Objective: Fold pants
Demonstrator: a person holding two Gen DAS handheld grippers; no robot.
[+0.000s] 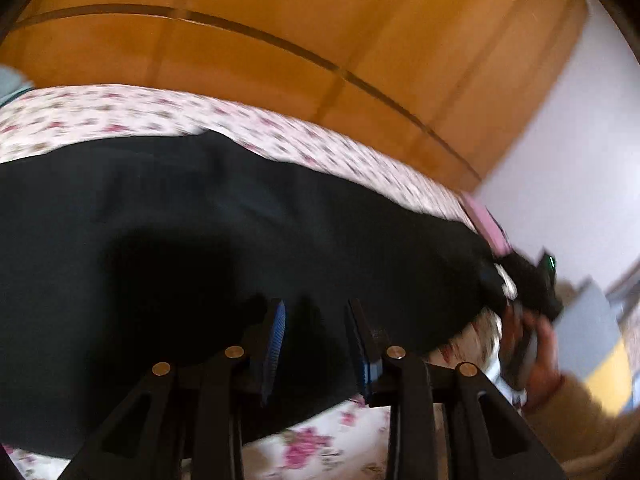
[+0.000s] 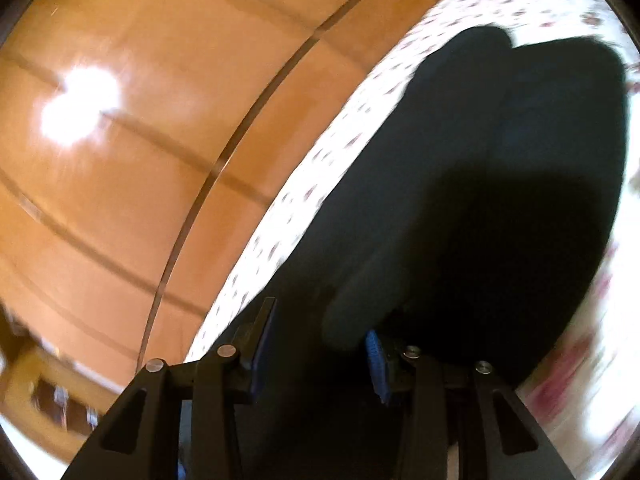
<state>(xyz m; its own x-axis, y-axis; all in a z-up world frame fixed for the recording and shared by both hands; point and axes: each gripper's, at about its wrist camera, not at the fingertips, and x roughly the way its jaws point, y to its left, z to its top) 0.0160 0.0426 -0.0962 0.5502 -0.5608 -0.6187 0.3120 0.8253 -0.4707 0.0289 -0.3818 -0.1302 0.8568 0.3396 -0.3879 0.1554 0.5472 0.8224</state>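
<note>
Black pants lie spread on a floral bedsheet. In the left wrist view my left gripper hovers over the pants' near edge, open, with its blue pads apart and nothing between them. The other gripper, blurred, shows at the pants' right end, held by a hand. In the right wrist view the pants stretch away toward the upper right. My right gripper is open above them. A rounded fold of the fabric rises just before its right pad; the pads do not press on it.
A glossy wooden headboard runs along the far side of the bed, also seen as the headboard on the left in the right wrist view. A pink pillow lies at the bed's end. A white wall stands beyond.
</note>
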